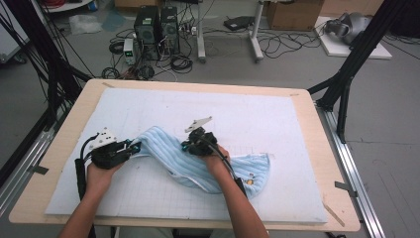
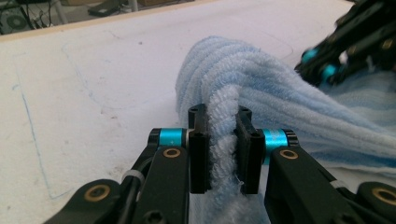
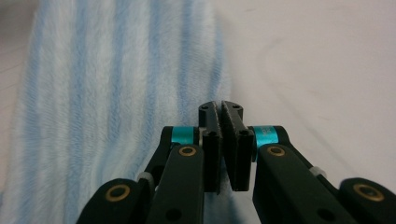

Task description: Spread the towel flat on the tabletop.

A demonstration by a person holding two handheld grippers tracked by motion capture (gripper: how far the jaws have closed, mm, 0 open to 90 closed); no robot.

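no legible text, towel (image 1: 208,163) emblem perhaps too small

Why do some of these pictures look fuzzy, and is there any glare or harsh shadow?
High view: even, soft light, faint shadows, no glare on the white foam mat. Left gripper view: the left gripper and the pinched fold of pale blue striped fleece towel look sharp; the other gripper at top right is blurred. Right gripper view: the right gripper is crisp, the towel behind it soft.

White mat (image 1: 277,119) is bare across the far half and right side, so there's free passage there. Only obstacle is the blue towel (image 1: 198,163), bunched diagonally mid-mat between left gripper (image 1: 132,147) and right gripper (image 1: 187,147). Near-left corner of the mat is open too.
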